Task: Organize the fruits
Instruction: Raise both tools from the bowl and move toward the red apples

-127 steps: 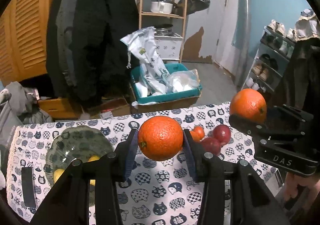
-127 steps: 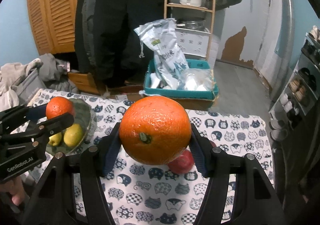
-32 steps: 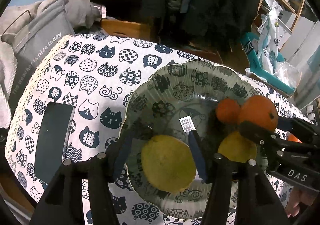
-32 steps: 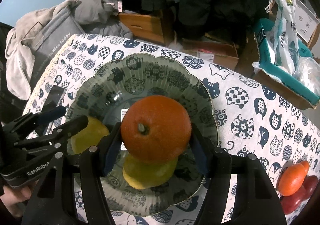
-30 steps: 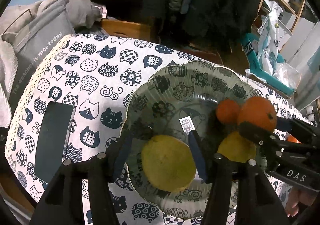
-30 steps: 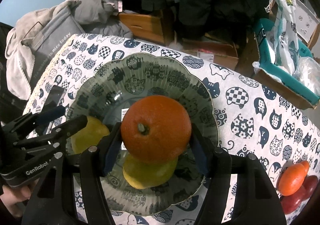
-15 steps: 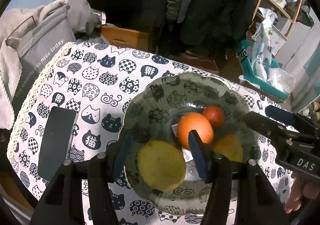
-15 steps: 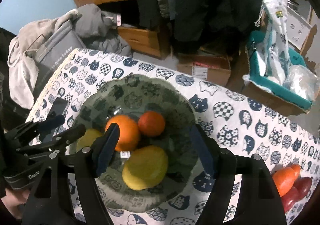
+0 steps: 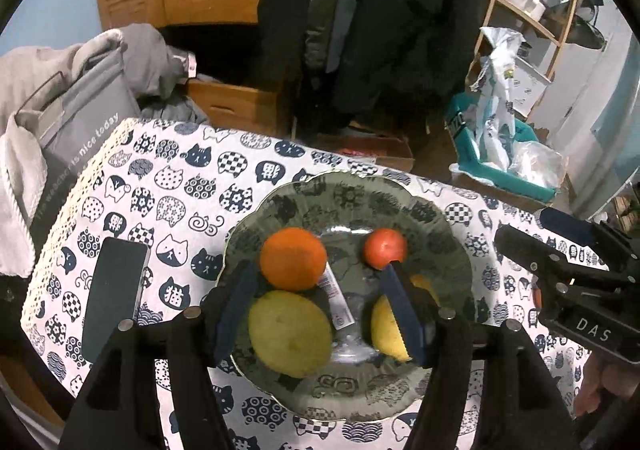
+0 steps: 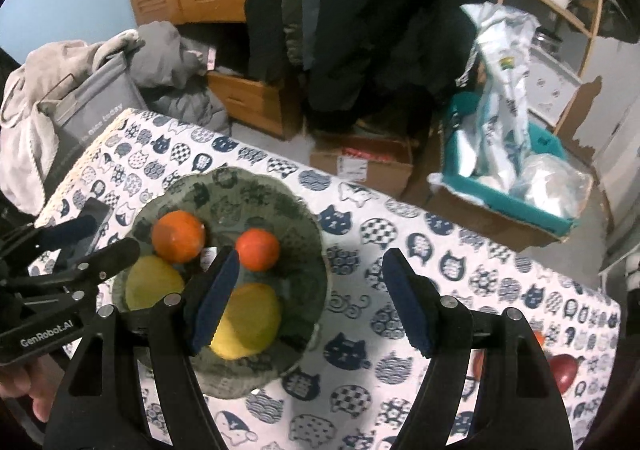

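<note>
A dark glass plate (image 9: 444, 218) (image 10: 308, 234) sits on the cat-print tablecloth. It holds a large orange (image 9: 293, 259) (image 10: 178, 237), a smaller orange (image 9: 385, 249) (image 10: 257, 250) and two yellow lemons (image 9: 290, 333) (image 10: 245, 320). My left gripper (image 9: 320, 314) is open and empty above the plate's near side. My right gripper (image 10: 310, 302) is open and empty above the plate's right rim. The right gripper also shows in the left wrist view (image 9: 568, 262), the left one in the right wrist view (image 10: 86, 240).
A dark phone (image 9: 114, 290) lies left of the plate. Red fruits (image 10: 562, 366) lie at the table's right end. Beyond the table are a grey bag (image 9: 76, 118), cardboard boxes (image 10: 360, 162), a teal bin (image 10: 516, 194) and hanging coats.
Both oranges have been let go into the plate. Both grippers have lifted up and back, now open and empty. The large orange has rolled left.
</note>
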Tool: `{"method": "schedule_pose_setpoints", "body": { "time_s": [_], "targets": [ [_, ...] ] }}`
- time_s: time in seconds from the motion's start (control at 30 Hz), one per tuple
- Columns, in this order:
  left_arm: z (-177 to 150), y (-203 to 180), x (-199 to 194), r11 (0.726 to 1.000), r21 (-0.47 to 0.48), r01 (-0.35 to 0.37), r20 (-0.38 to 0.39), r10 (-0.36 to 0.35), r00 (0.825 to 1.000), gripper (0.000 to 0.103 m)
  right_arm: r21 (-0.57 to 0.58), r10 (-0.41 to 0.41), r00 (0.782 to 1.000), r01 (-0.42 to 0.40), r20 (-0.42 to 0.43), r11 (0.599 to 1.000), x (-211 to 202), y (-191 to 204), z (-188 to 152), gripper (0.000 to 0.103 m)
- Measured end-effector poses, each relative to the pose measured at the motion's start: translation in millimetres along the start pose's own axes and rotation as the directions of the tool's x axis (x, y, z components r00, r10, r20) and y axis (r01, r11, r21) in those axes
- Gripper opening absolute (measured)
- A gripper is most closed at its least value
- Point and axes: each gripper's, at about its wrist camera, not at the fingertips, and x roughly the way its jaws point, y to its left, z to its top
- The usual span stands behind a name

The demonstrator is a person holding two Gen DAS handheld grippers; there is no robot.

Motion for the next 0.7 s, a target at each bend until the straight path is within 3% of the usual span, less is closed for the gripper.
{"method": "schedule_pose_setpoints", "body": {
  "time_s": [0.27,0.7],
  "targets": [
    [1,-19,-23,0.999,0.035,0.019,0.047,-0.02,0.999,0.079,0.017,-0.041,0.998,0.04,0.042,0.999,-29,-15,-5,0.076],
    [-3,-59,-60,0.992,0.112,0.065,0.105,-0.077,0.992,0.08,0.059,-0.124,0.988,0.119,0.096,0.991,-82,-52,-23,0.078]
  ]
}}
